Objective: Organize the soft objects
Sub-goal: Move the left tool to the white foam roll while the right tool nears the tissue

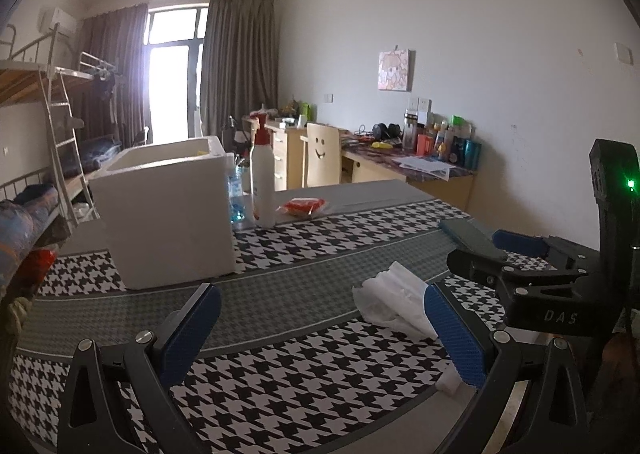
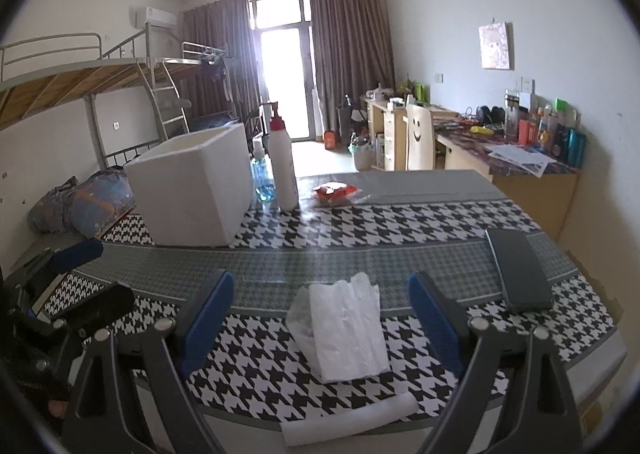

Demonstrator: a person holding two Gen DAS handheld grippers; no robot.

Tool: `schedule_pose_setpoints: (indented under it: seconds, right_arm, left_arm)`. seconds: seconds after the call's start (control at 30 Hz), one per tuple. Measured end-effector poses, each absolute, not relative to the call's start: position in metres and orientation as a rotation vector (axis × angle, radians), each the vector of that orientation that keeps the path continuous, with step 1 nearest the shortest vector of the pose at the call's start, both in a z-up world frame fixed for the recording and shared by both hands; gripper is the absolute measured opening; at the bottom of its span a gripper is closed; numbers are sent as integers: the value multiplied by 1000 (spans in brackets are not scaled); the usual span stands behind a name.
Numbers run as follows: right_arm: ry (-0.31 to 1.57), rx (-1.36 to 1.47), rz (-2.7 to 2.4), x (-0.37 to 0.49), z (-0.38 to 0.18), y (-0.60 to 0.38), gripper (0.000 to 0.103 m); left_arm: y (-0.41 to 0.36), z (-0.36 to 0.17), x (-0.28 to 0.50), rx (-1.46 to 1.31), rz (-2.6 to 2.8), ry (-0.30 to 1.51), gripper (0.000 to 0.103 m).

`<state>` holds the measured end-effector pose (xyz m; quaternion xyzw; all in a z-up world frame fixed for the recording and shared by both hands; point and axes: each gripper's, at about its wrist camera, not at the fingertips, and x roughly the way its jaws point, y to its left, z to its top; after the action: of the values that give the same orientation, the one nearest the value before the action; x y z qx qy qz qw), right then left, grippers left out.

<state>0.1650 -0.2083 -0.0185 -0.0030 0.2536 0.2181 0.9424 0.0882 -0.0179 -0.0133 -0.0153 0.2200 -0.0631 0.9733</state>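
- Right gripper (image 2: 320, 318): jaws spread wide, nothing between the pads, hovering low over the near edge of the table (image 2: 400, 214).
- White foam sheet (image 2: 346, 328): lies flat on the checked tablecloth, directly ahead of the right gripper and centred in its gap. Its long axis runs away from the jaws, roughly along their pointing line. A crumpled clear bag (image 2: 300, 318) sits against its left side.
- Left gripper (image 1: 324, 328): jaws likewise released and empty. The sheet lies off towards its right finger (image 1: 452, 330), not centred.
- Judgement: the right hand is better placed for the pick.
- Dark flat case (image 2: 518, 272): right of the sheet, apart from it.
- White foam box (image 2: 192, 190): further back on the left, open-topped, the probable destination.
- Pump bottle (image 2: 282, 162): upright just beside the box.
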Motion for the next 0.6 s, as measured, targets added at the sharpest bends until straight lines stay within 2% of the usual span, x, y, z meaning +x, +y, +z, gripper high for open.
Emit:
schedule_pose_setpoints:
  seconds: [0.6]
  right_arm:
    - [563, -1, 417, 173, -37, -221, 91]
  left_arm:
    - [-46, -40, 97, -2, -240, 527, 102]
